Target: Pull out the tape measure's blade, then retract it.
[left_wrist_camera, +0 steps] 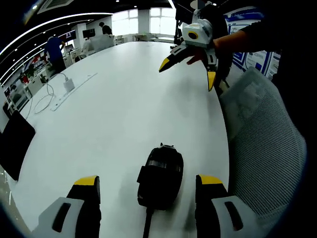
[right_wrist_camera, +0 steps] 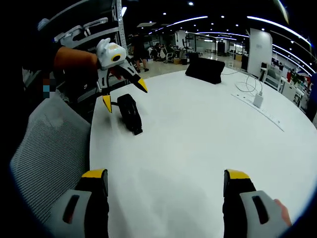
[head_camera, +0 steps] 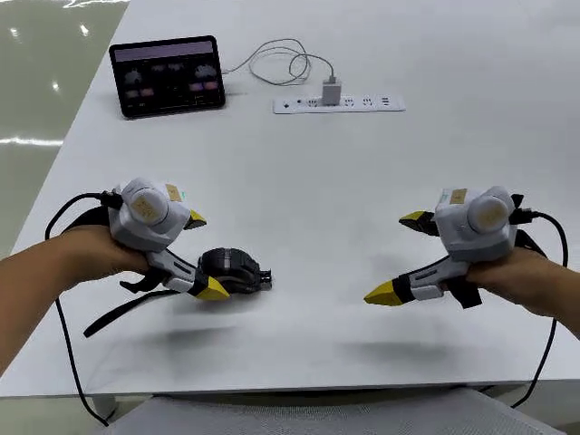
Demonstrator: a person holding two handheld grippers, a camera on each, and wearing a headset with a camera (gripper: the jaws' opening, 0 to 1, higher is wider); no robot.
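The black tape measure [head_camera: 234, 269] is lying on the white table [head_camera: 299, 181] right between the 2 spread jaws of the left gripper [head_camera: 206, 255], while the right gripper [head_camera: 396, 256] is hovering well apart from it, its 2 jaws also spread wide.

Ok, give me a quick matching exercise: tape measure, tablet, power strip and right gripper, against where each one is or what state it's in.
1. tape measure
2. tablet
3. power strip
4. right gripper

A. far side of the table, with a charger plugged in
B. open, holding nothing
C. between the open fingers of the left gripper, not gripped
D. far left of the table

Pairs: 1-C, 2-D, 3-A, 4-B.
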